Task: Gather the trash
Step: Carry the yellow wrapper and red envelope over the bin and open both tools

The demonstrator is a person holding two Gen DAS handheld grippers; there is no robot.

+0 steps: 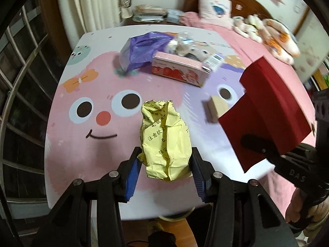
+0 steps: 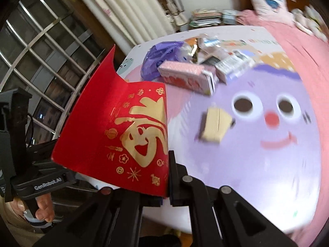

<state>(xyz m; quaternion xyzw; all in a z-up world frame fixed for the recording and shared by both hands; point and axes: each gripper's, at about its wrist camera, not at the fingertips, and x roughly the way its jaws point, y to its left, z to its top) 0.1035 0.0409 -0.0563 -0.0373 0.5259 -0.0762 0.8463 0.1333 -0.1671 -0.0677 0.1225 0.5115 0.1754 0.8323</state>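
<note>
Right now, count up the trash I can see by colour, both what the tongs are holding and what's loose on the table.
Yellow: 1, the crumpled wrapper in the left tongs.
Red: 1, the folded card in the right tongs.
Purple: 1, the plastic bag.
Pink: 1, the flat box.
Tan: 1, the small box.
Total: 5, leaving out the blurred pile behind the pink box.
</note>
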